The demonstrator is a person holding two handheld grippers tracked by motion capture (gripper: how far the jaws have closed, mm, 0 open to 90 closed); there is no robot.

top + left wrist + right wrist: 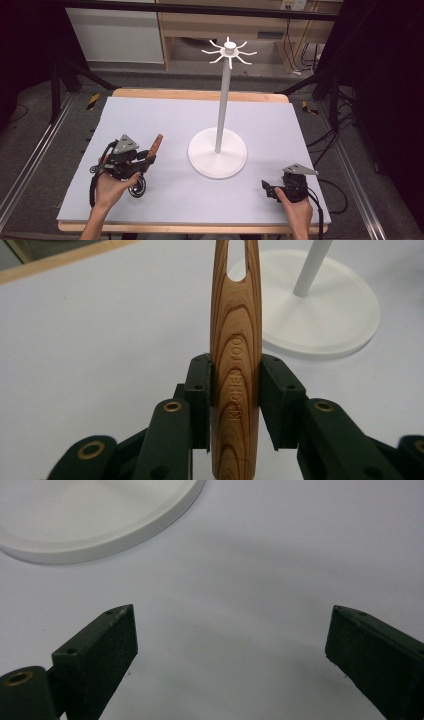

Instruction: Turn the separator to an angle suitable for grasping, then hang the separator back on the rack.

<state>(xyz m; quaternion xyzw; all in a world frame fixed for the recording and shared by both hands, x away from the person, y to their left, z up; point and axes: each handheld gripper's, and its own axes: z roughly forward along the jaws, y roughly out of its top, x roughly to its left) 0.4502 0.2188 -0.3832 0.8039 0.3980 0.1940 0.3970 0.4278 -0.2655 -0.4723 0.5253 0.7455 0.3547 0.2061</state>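
Note:
A wooden utensil handle (236, 330), stamped "KITCHEN TOOL" and with a hanging slot at its far end, stands between the jaws of my left gripper (235, 377), which is shut on it. In the high view the handle (157, 144) sticks out past the left gripper (149, 160) at the table's left front, and a dark round part (137, 189) lies by the hand. A white stand (223, 100) with a ring of hooks (229, 51) on top rises from a round base (217, 159) mid-table. My right gripper (268, 190) rests at the right front, open and holding nothing (230, 630).
The table wears a pale grey mat (150, 115) with a wooden edge (200, 94) at the back. The stand's base rim (125, 535) lies just ahead of the right gripper. Cables trail from both grippers toward the front edge.

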